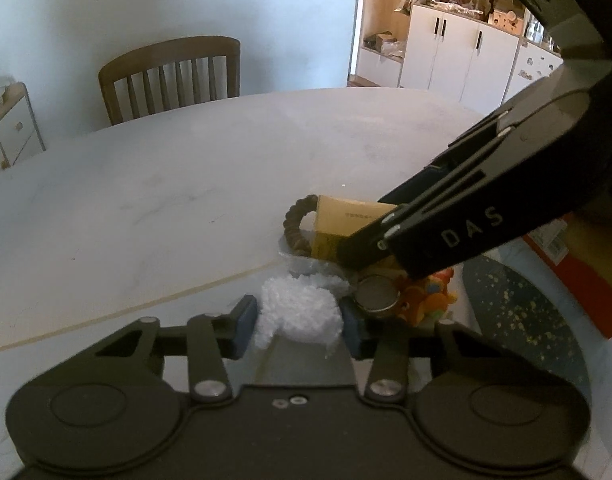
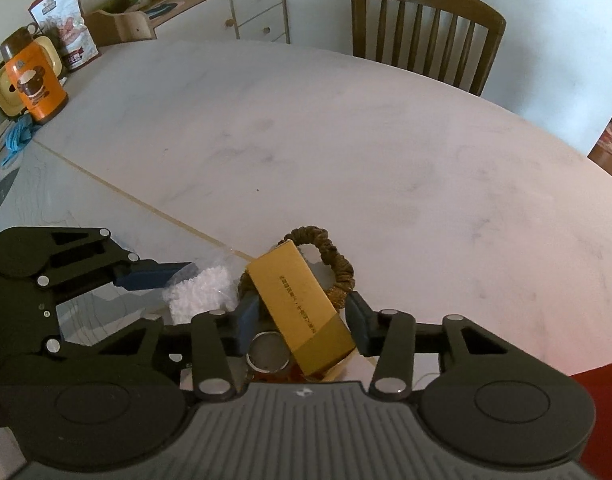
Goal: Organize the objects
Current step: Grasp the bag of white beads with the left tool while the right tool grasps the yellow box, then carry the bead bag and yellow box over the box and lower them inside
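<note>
Looks like the grab step: right hand-held gripper point(image 2: 301, 322) released, straddling the yellow box point(image 2: 301, 308) on the worktop point(image 2: 346, 140). Left hand-held gripper point(image 1: 299, 322) released around white foam point(image 1: 301, 312). Next: clench.

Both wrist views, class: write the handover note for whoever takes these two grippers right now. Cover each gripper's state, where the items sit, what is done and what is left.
Left gripper: fingers either side of the white foam wad; contact unclear, so treat the grip as unconfirmed.
Right gripper: open, straddling the tan box, not clamped.
Items: all bunched at the near edge of the table. The box lies tilted over the brown scrunchie; a round metal tin and an orange plush toy sit beside it.
Done: nothing visibly sorted.
Left: grip the box, separate the pile, place each item.
</note>
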